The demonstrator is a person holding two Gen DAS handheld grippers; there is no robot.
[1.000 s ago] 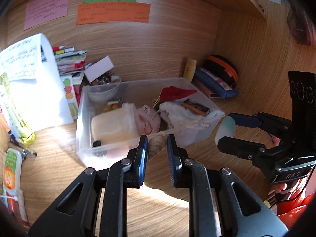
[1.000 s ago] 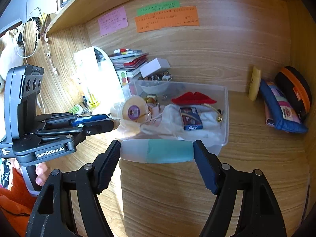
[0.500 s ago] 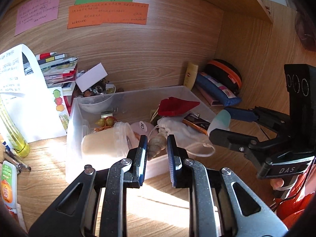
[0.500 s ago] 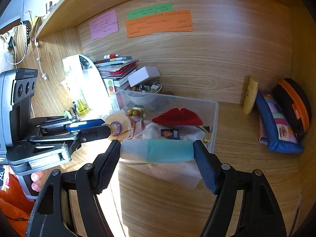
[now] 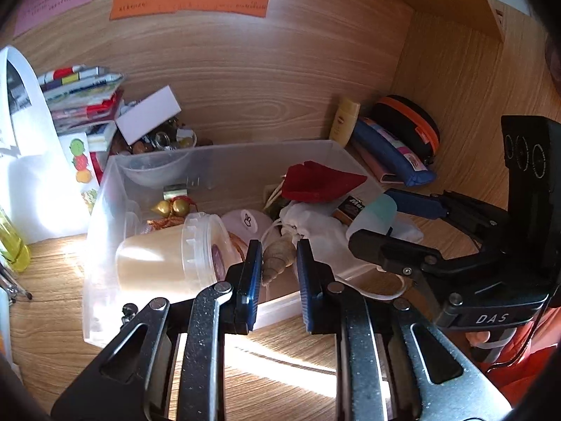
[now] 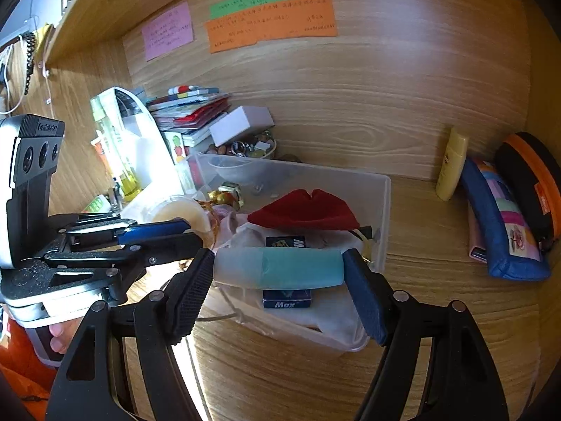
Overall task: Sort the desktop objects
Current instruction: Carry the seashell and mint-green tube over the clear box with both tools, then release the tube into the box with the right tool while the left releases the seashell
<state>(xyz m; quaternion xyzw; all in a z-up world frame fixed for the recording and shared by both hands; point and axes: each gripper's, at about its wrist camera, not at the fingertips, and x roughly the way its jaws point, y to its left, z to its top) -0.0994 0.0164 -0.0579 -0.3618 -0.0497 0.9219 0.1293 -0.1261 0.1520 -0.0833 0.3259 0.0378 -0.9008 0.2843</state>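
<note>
Hovering over the bin (image 5: 217, 161), a shell (image 5: 278, 259) is pinched by the left tongs (image 5: 278, 263); a teal tube (image 6: 280, 268), at 3 o'clock, is clamped by the right tongs (image 6: 280, 273).

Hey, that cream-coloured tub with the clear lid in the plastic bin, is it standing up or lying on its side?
Lying on its side. The tub rests lengthwise in the bin, its lid facing sideways.

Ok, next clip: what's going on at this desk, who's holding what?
A person is sorting desk clutter with a handheld gripper in each hand. The left gripper is shut on a small spiral shell. The right gripper clamps a teal and frosted tube end to end. Both hang over the near edge of the clear plastic bin, which already holds a red lip-shaped pouch, a tub and other bits. Neither item is released yet.
</note>
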